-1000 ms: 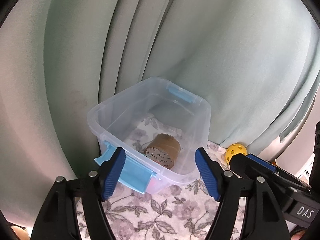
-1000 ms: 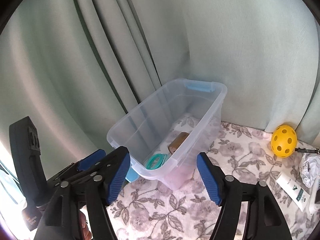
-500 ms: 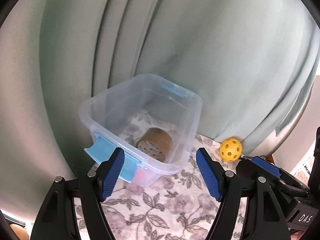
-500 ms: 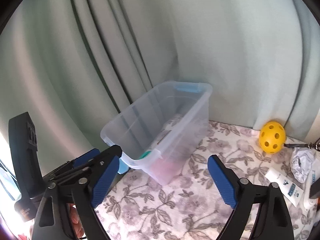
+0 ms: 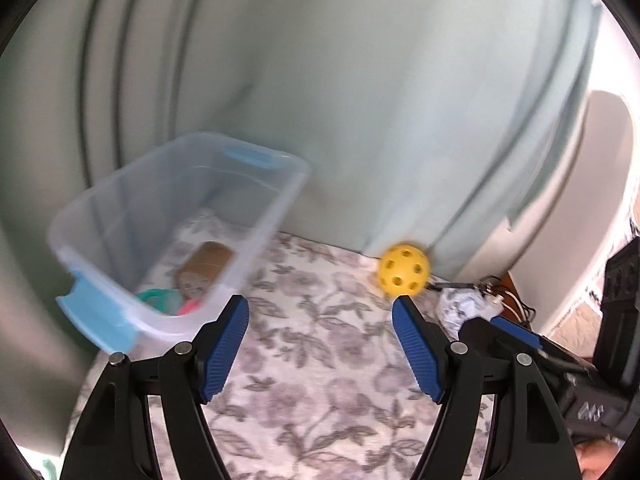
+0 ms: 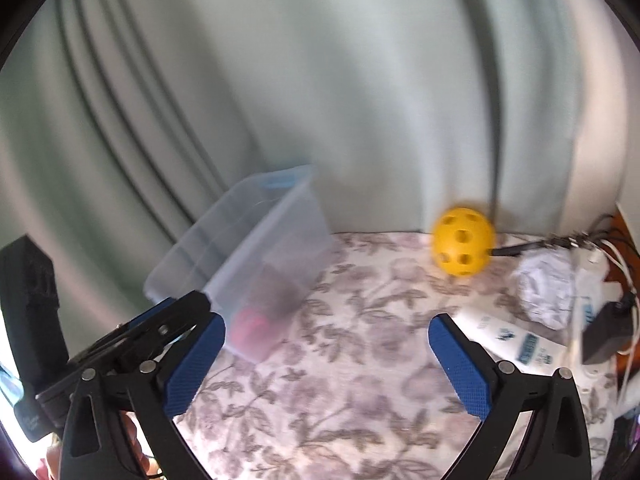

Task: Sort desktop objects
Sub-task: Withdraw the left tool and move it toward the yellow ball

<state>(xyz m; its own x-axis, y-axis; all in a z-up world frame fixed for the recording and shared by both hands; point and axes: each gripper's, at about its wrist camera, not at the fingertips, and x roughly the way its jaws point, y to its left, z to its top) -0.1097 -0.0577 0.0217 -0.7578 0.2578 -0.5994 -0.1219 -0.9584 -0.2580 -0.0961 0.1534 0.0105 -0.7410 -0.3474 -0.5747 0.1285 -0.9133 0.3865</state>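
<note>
A clear plastic bin (image 5: 276, 200) with blue handles stands at the left on the flowered cloth (image 5: 320, 360). It holds a brown tape roll (image 5: 204, 266), a teal item (image 5: 160, 298) and something pink (image 5: 190, 306). A yellow holed ball (image 5: 404, 270) (image 6: 462, 242) rests against the curtain, with crumpled white paper (image 6: 544, 284) to its right. A white tube (image 6: 508, 340) lies nearer. My left gripper (image 5: 320, 300) is open and empty, hovering over bare cloth. The jaws of my right gripper (image 6: 327, 320) are opening wide, with nothing between them; the bin (image 6: 248, 248) is to its left.
A pale green curtain (image 6: 320, 100) closes off the back. A black adapter (image 6: 608, 332) and cables (image 6: 580, 238) crowd the right edge. A white upright bottle (image 6: 588, 280) stands beside the paper. Open cloth lies between the bin and the ball.
Both views have swung right: the bin slid left and the ball moved toward the middle. The right jaws have spread wider. The left jaws kept their gap.
</note>
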